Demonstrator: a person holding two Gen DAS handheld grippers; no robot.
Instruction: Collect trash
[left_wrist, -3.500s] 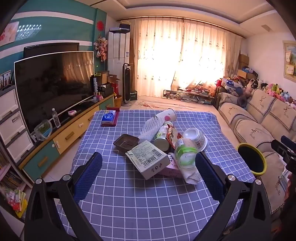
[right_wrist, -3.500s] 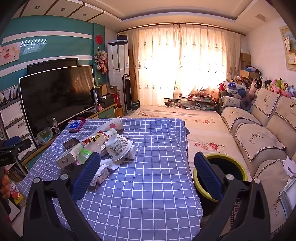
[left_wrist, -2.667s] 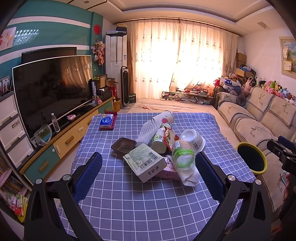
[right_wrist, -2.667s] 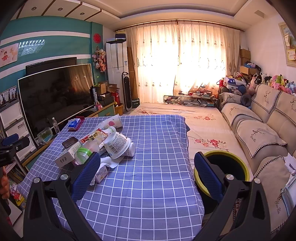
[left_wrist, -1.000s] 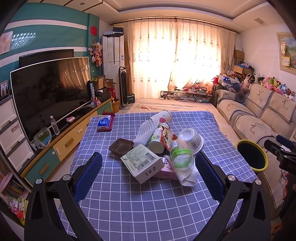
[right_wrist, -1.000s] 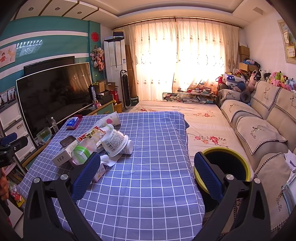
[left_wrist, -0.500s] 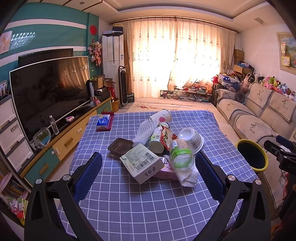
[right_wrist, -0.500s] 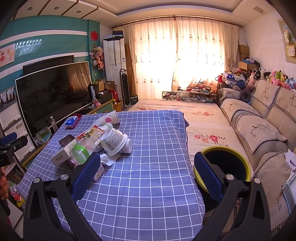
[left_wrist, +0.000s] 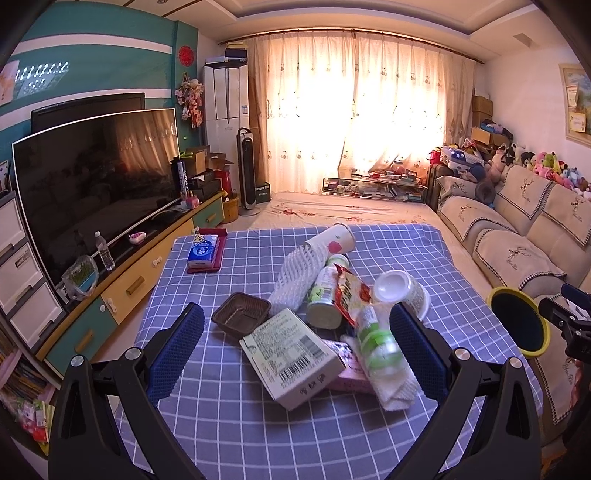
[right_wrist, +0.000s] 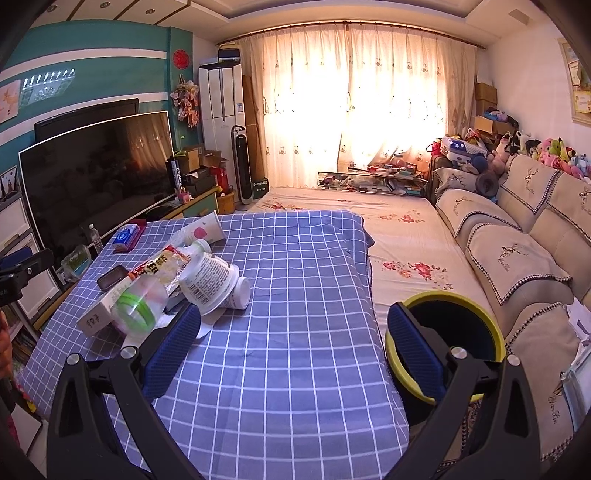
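Desk (left_wrist: 295, 424) covered in blue-and-white checked cloth filled the middle of both views, trash heaped on its central part. Black round bin with yellow rim (right_wrist: 443, 332) stood on the floor just beside the desk's right edge, in front of the beige sofa (right_wrist: 517, 240); the right wrist view looked into its dark opening, the left wrist view caught it only as a tilted disc at far right.

Left gripper (left_wrist: 295, 354) hovered above the near desk edge, level, facing the pile, jaws spread wide, holding nothing; the pile sat between its blue pads. Right gripper (right_wrist: 291, 347) hovered over bare cloth right of the pile, also spread wide and empty, right finger overlapping the bin rim.

Pile, big to small: white cardboard box with barcode (left_wrist: 291, 354) tilted on a pink flat pack (left_wrist: 351, 373); white foam mesh sleeve (left_wrist: 295, 280) leaning against a white paper cup with red mark (left_wrist: 332, 240); clear plastic bottle with green label (left_wrist: 376, 347) lying on white tissue (left_wrist: 395, 391); white instant-noodle cup (left_wrist: 402, 291) on its side; white drink bottle with green print (left_wrist: 325, 295); red-and-yellow snack wrapper (left_wrist: 349, 295); brown plastic tray (left_wrist: 242, 314) at the pile's left.

Blue tissue pack on a red tray (left_wrist: 205, 251) sat apart at the far left corner.

Left view alone showed the barcode, the pink pack and the tray's inside. Right view showed the noodle cup's printed side and a bare hand edge (right_wrist: 5, 343) at far left.
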